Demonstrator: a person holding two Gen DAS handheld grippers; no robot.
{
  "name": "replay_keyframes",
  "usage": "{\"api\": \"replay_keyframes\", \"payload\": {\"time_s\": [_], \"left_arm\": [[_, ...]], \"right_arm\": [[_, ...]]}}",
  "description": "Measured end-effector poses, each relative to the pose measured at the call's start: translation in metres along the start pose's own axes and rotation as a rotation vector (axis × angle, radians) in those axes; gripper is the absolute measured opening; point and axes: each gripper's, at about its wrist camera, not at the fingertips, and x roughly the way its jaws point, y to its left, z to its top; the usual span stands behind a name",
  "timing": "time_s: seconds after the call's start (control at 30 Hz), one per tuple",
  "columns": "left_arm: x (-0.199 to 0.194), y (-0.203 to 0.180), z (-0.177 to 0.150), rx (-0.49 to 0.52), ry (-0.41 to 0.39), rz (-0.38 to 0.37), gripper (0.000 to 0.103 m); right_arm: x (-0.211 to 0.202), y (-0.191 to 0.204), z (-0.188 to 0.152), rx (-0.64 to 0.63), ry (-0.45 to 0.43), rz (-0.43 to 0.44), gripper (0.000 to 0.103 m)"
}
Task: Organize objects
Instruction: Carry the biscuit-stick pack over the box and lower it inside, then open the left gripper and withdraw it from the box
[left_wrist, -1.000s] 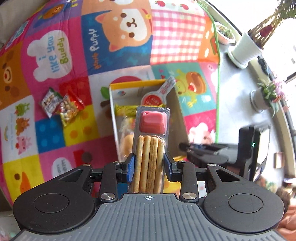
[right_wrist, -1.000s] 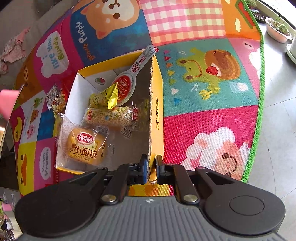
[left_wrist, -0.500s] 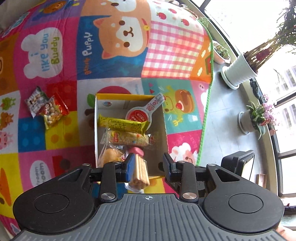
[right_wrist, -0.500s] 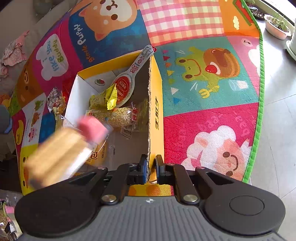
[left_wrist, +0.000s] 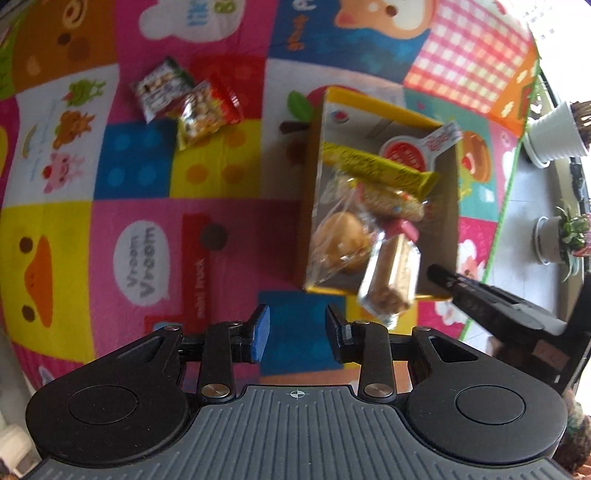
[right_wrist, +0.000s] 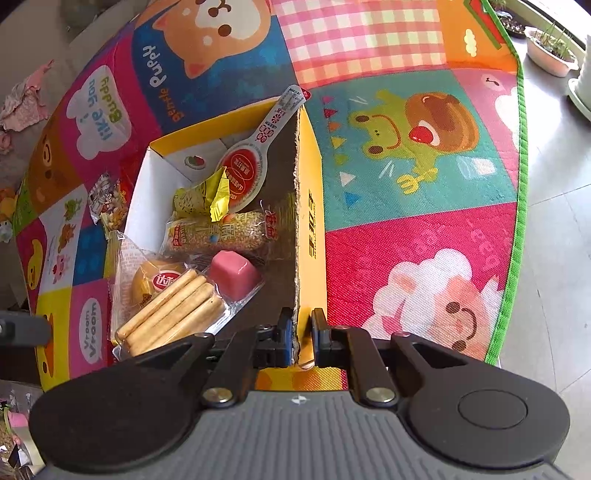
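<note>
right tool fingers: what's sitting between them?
The box's yellow cardboard side wall. In the right wrist view the right tool is shut on its top edge, beside the breadstick pack inside.

I count one cardboard box holding five snack packs, two more snack packets on the mat, and three plant pots.

Each hand-held gripper, left and right, is built of black linkage arms fastened with silver screws, blue-padded fingers, two round black discs and a grey ribbed body marked with a crosshair.
</note>
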Motion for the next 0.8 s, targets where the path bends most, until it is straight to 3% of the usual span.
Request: {"api": "replay_keyframes", "payload": {"time_s": [0.17, 0.33, 0.4, 0.5, 0.6, 0.7, 0.8], "left_arm": [[0.012, 0.038, 0.001, -0.067, 0.011, 0.05, 0.036], [0.003, 0.049, 0.024, 0.003, -0.101, 0.116, 0.036], [-0.001, 0.054, 0.034, -0.006, -0.134, 0.11, 0.036], [-0.003, 0.053, 0.043, -0.009, -0.191, 0.029, 0.036], [0.004, 0.026, 0.038, 0.135, -0.178, -0.058, 0.036], [0.005, -0.011, 0.024, 0.304, -0.121, -0.198, 0.036], [0.002, -0.051, 0.005, 0.527, -0.163, -0.255, 0.038]], "right_arm": [[0.002, 0.003, 0.0, -0.008, -0.004, -0.019, 0.012], [0.003, 0.007, 0.002, -0.013, -0.006, -0.041, 0.012], [0.003, 0.007, 0.003, -0.002, -0.004, -0.044, 0.012], [-0.003, 0.007, 0.009, 0.013, -0.029, -0.04, 0.012], [-0.004, 0.012, 0.014, -0.013, -0.045, -0.055, 0.012], [-0.003, 0.017, 0.013, -0.062, -0.059, -0.071, 0.012], [-0.006, 0.014, 0.009, -0.057, -0.07, -0.055, 0.012]]}}
